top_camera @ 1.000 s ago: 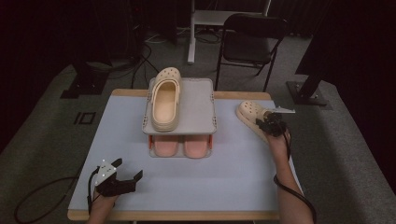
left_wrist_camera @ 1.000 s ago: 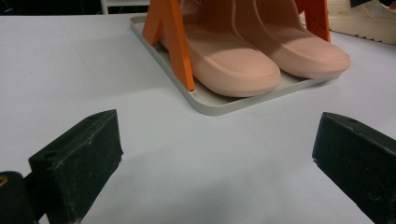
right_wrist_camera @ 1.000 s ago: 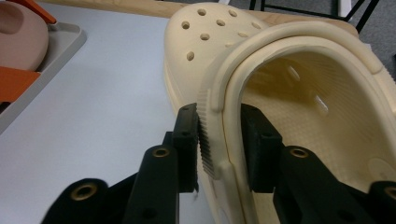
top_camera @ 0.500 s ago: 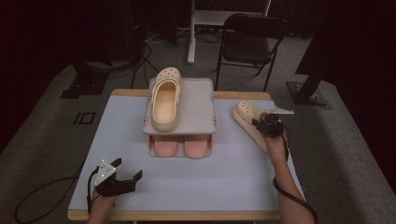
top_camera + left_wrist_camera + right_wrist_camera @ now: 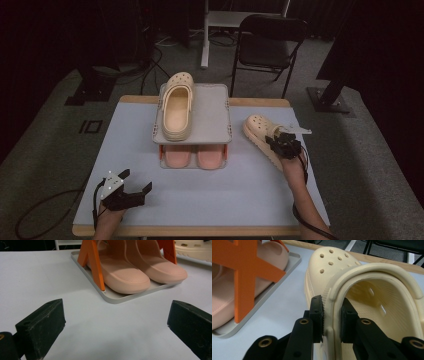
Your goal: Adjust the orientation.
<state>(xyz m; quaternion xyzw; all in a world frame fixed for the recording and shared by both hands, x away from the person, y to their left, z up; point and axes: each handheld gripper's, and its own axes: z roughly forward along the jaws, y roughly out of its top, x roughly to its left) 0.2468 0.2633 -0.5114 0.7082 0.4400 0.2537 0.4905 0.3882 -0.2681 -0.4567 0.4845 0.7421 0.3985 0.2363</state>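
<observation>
Mid-carry: right gripper (image 5: 331, 317) clamped on side wall of cream clog (image 5: 362, 305), just right of shoe rack (image 5: 220, 131). Left gripper (image 5: 131, 187) idle near front edge, jaws wide, nothing held. Next prob. lift & set beside matching clog (image 5: 176, 106) on top shelf, w/o snagging edge.

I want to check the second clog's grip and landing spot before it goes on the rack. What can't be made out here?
- High view: the right gripper covers its pinch on the held clog.
- Right gripper view: that clog's heel is cut off by the frame edge.
- Left gripper view: the rack's top shelf is cut off above.
</observation>
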